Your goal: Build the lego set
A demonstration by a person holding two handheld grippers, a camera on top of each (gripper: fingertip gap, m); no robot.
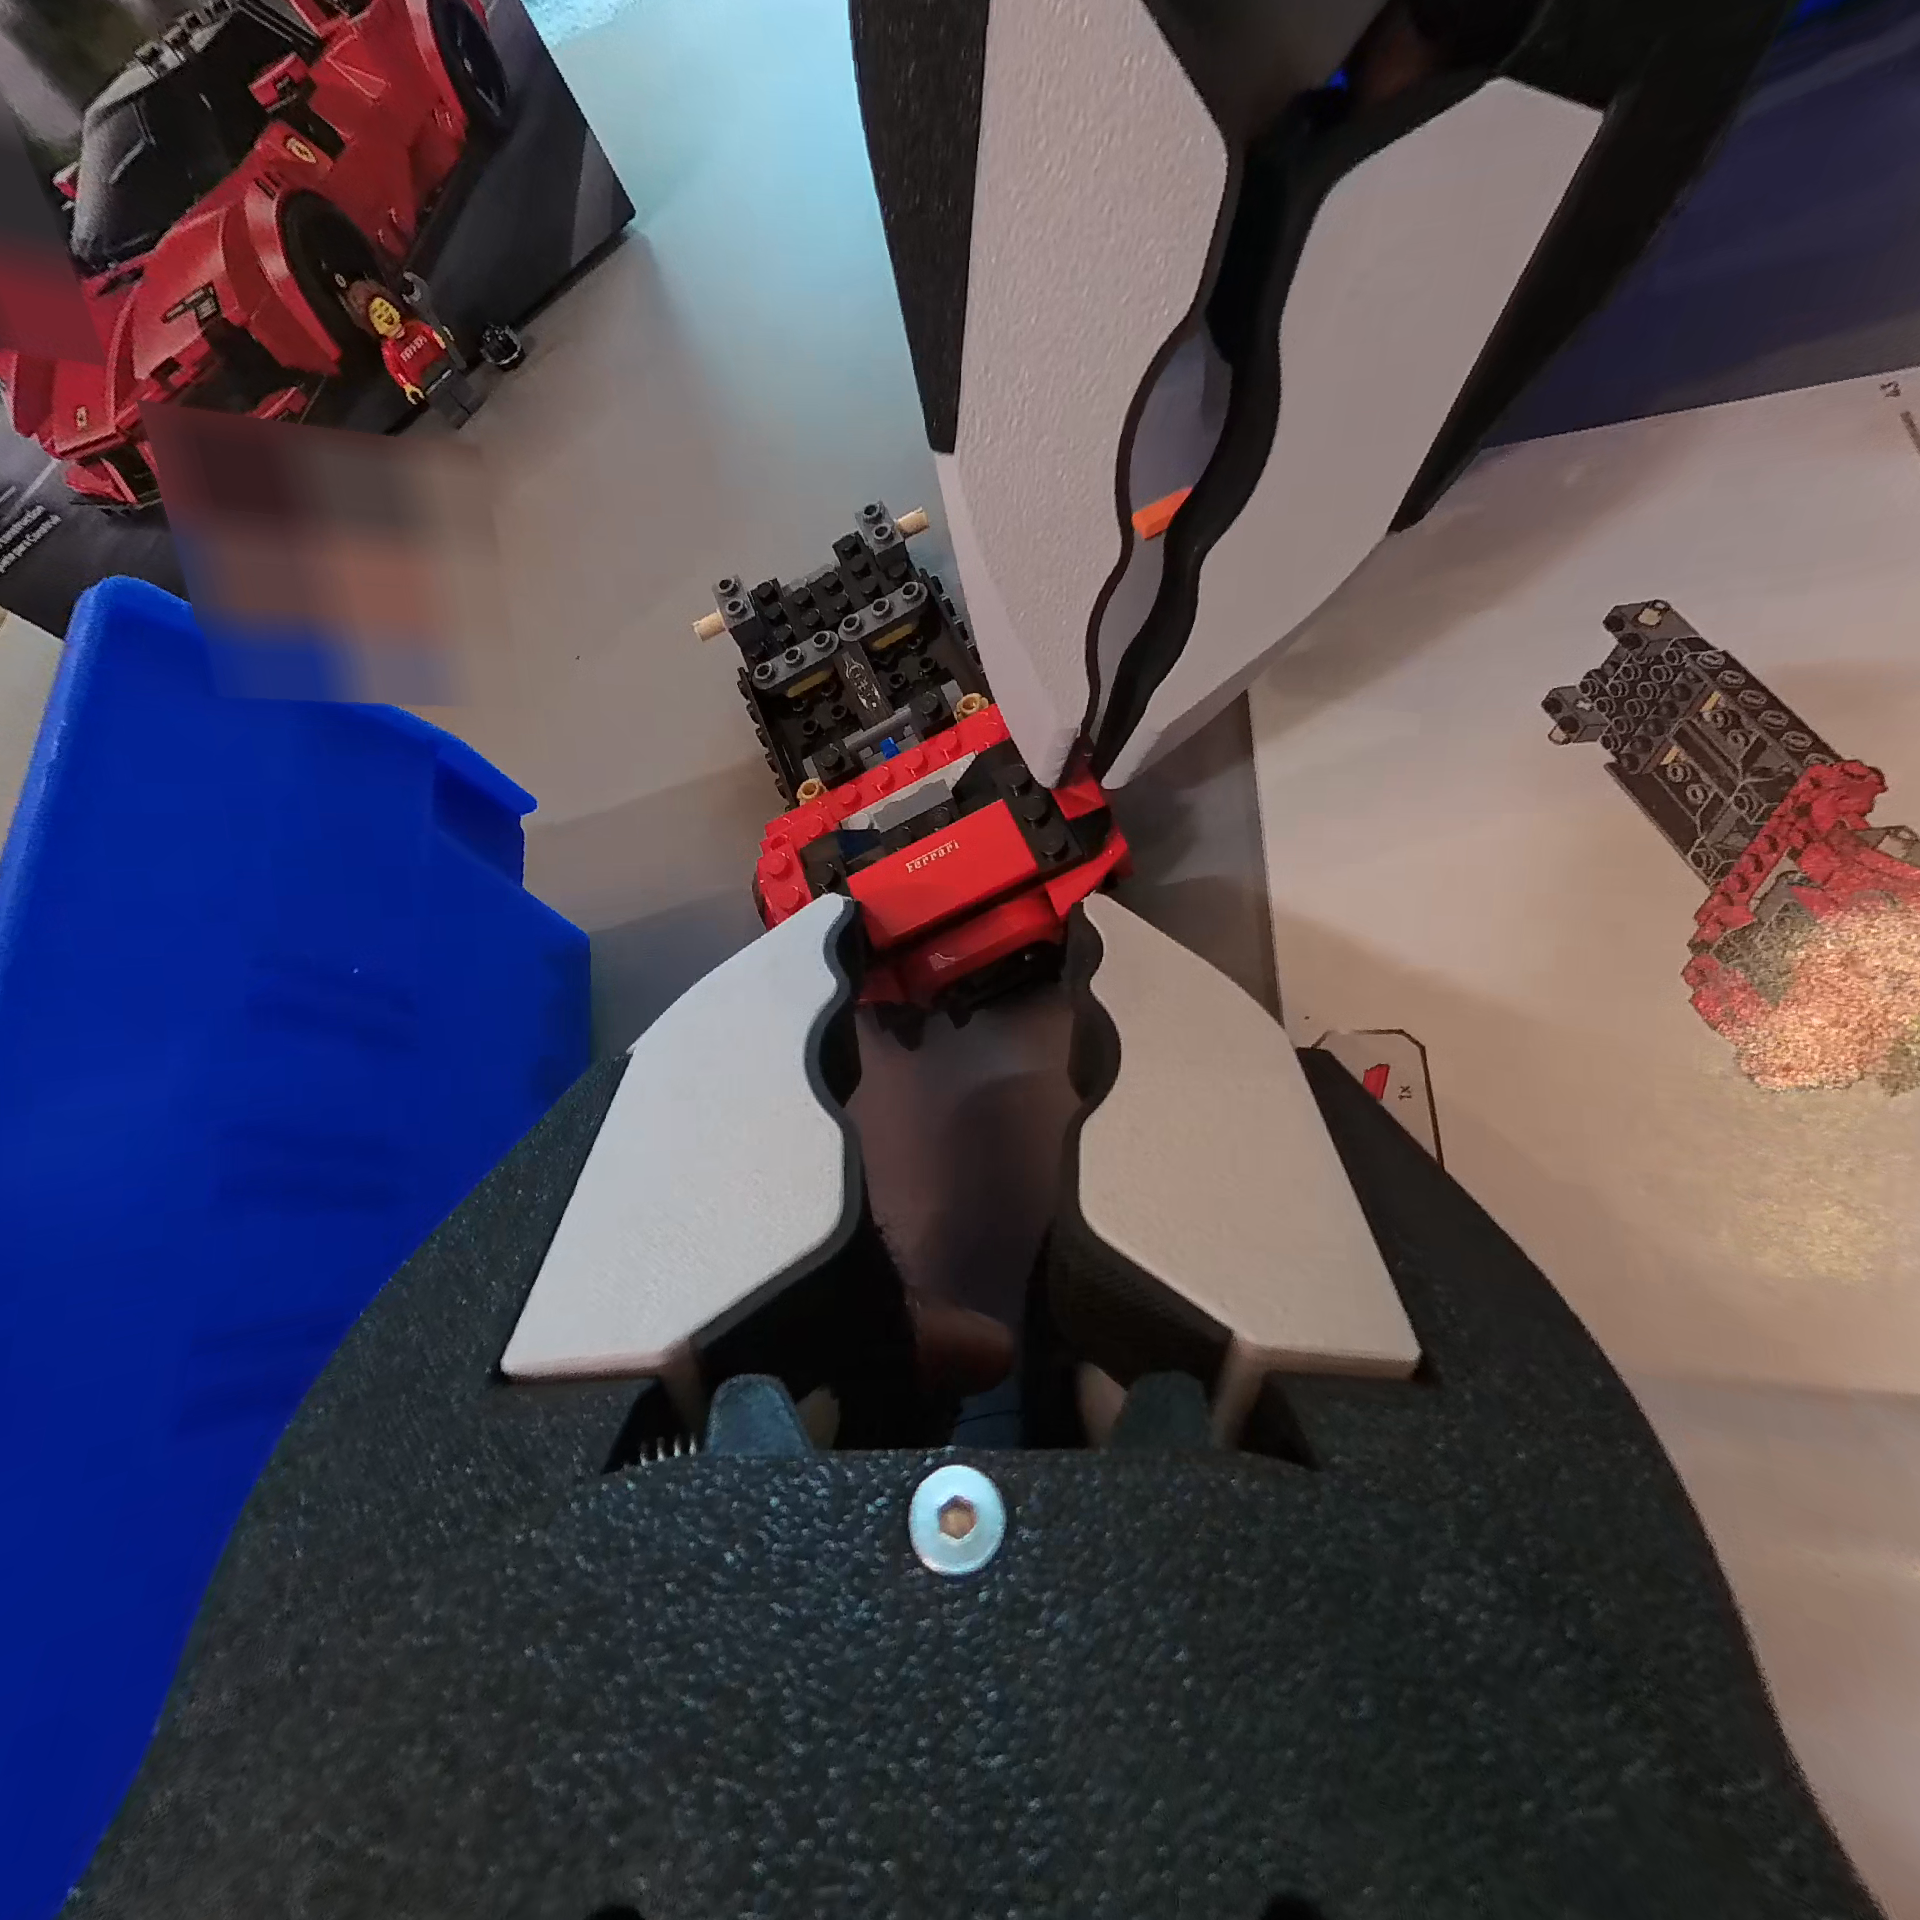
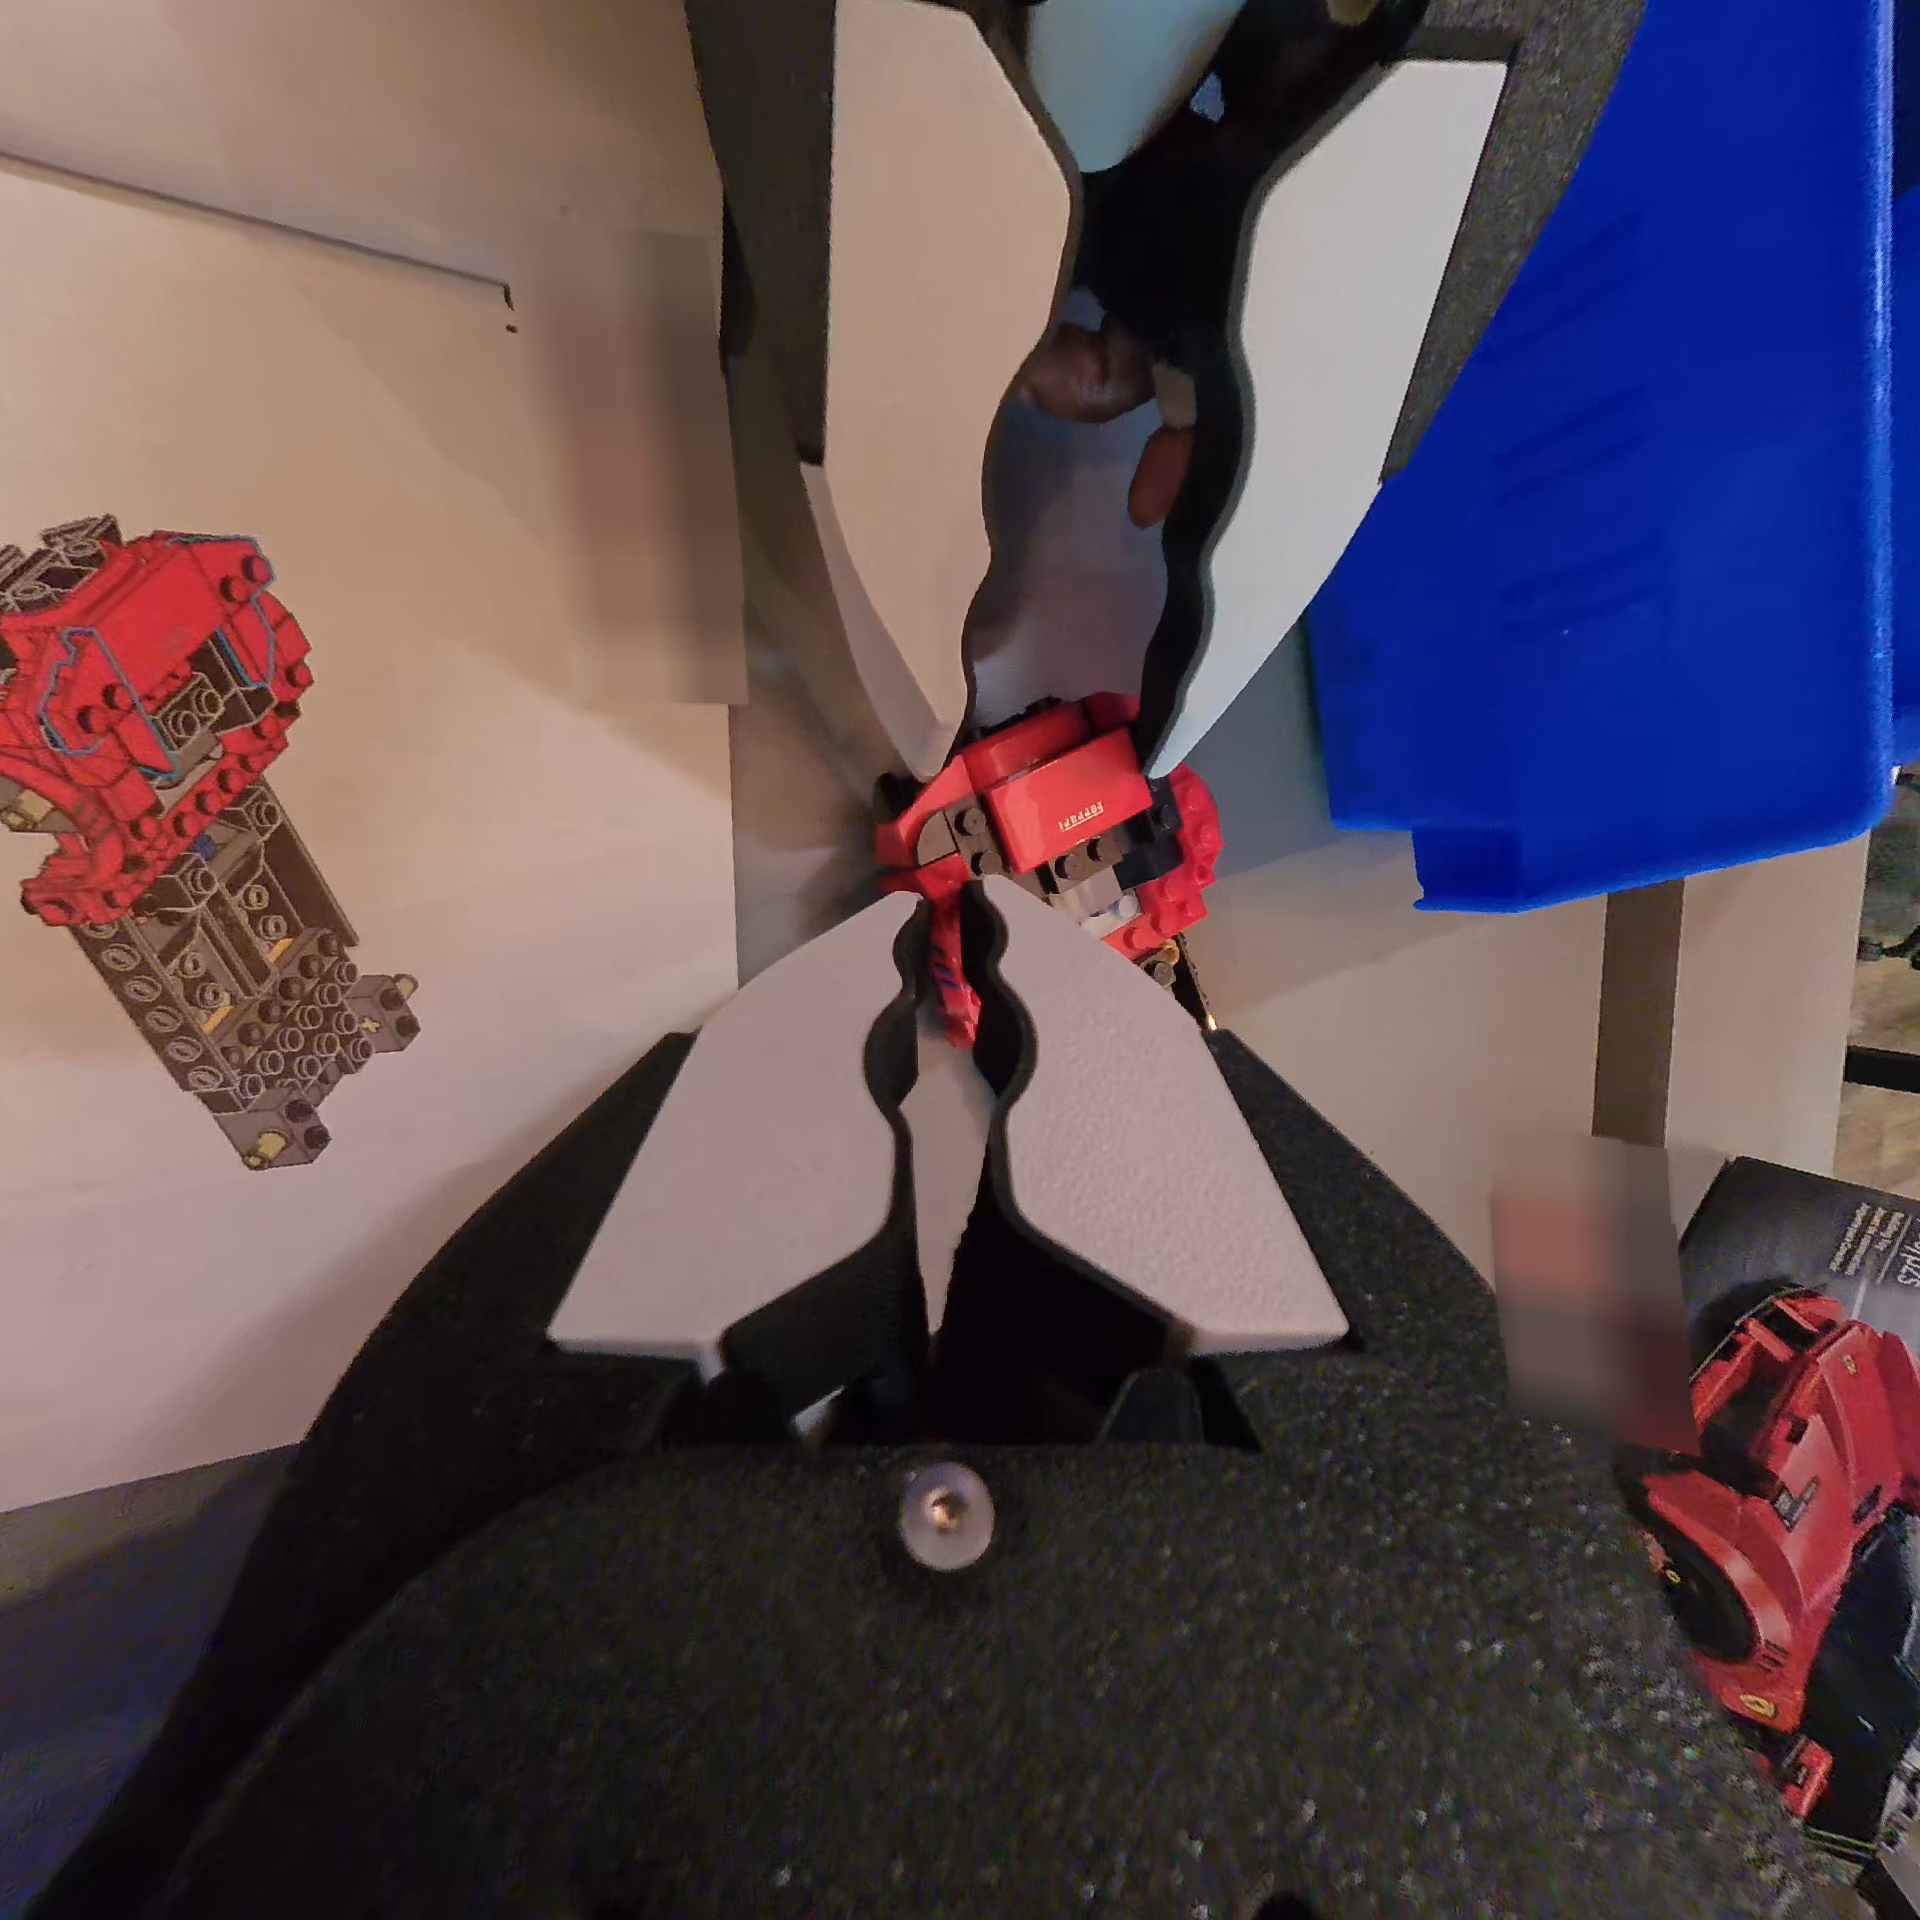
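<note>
Half-built lego car [image 1: 914,769] sits on the pale bench [image 1: 665,447], between a blue bin [image 1: 260,987] and the open instruction booklet [image 1: 1558,831]. Rear part is a black and dark grey studded chassis with tan axle pins sticking out at the sides; front part is red bodywork with a smooth red printed tile on top and black plates beside it. Red front end faces the left wrist camera.

Left tongs [image 1: 961,935]: moderately spread, fingertips on either side of the car's red nose, touching or just about touching its flanks, so they hold the car by its front. In the right wrist view the same left tongs [image 2: 1049,738] come in from the top and bracket the red nose.

Right tongs [image 2: 961,914]: nearly closed, narrow gap, pinching a small curved red piece [image 2: 956,987] that presses against the side of the car [image 2: 1049,831] by the front corner. In the left wrist view the right tongs [image 1: 1081,774] come down from above with tips together at the car's right front corner; a small orange bit shows higher up between the fingers, cannot tell what it is.

Set's box [image 1: 270,208] with the finished red car picture stands at the far left; booklet page shows the same chassis drawing.
</note>
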